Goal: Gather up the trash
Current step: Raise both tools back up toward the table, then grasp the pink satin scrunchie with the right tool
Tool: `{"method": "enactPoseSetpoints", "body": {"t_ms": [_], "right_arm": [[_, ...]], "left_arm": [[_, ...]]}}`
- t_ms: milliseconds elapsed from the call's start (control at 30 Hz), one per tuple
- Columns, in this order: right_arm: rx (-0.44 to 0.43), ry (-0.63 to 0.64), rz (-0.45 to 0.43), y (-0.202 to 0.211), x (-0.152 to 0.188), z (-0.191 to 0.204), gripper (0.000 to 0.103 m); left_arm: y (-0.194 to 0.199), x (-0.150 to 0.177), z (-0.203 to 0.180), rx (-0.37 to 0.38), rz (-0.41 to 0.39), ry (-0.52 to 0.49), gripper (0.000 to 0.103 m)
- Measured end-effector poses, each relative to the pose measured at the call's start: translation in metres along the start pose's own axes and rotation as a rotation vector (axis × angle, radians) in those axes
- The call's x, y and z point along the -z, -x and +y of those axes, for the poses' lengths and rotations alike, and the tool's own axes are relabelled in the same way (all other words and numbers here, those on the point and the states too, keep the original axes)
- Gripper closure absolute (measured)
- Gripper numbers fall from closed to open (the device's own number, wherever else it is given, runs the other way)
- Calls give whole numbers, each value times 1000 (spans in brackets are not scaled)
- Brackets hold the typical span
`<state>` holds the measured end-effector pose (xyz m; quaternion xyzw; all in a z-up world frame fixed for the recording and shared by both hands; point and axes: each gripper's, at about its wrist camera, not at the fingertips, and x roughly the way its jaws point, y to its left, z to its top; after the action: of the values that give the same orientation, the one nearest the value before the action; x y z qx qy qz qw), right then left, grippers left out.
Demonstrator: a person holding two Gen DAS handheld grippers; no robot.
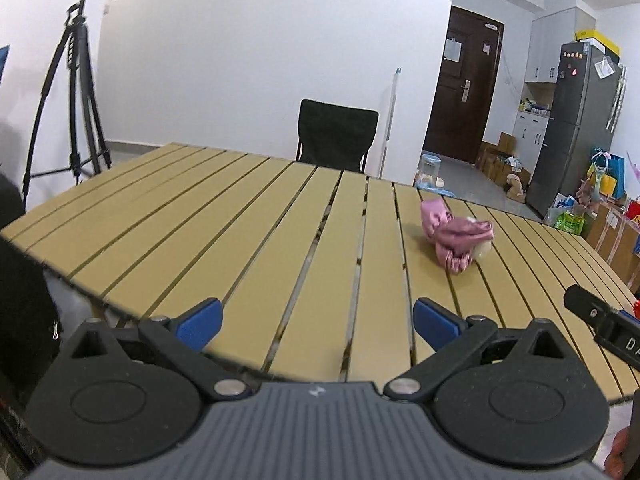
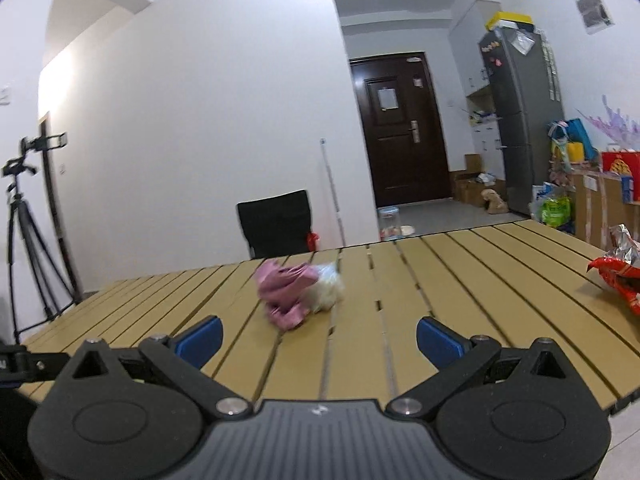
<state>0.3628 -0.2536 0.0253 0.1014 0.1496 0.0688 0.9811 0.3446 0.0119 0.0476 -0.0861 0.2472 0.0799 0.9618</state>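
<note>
Two claws hover low over the near edge of the slatted tabletop point(image 1: 256, 216), the left claw point(image 1: 318, 320) and right claw point(image 2: 319, 338) both spread wide and empty, presumably readied for a grab. The crumpled pink wrapper point(image 2: 286, 290) lies at twelve o'clock from the right claw, at one o'clock from the left, well apart from both. A red snack bag point(image 2: 618, 280) sits at three o'clock near the tabletop's right edge.

Pink & white wrapper point(image 1: 456, 240), red/silver bag point(image 2: 618, 276), tan slatted table point(image 1: 200, 216), blue gripper pads point(image 1: 200, 322).

Both views are taken low over the slatted table's point(image 1: 256, 216) near edge, aimed across it; the black chair point(image 1: 336, 136) beyond and the dark door are shared.
</note>
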Motion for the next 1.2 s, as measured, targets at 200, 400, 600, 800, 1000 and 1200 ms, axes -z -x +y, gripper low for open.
{"method": "enactPoseSetpoints", "body": {"t_ms": [200, 400, 600, 800, 1000, 1200], "right_arm": [[-17, -17, 26, -44, -16, -10, 0], [-30, 68, 57, -96, -26, 11, 1], [-30, 136, 110, -147, -29, 37, 2], [-53, 178, 105, -187, -33, 57, 10], [-47, 294, 184, -220, -30, 84, 28], [-95, 336, 342, -248, -17, 99, 59]], "left_arm": [[-39, -23, -18, 6, 0, -4, 0], [-77, -40, -24, 5, 23, 5, 0], [-111, -50, -17, -36, 34, 4, 0], [-138, -52, -6, -57, 53, -1, 0], [-155, -55, 7, -62, 71, 12, 0], [-159, -56, 13, -50, 82, 33, 0]]}}
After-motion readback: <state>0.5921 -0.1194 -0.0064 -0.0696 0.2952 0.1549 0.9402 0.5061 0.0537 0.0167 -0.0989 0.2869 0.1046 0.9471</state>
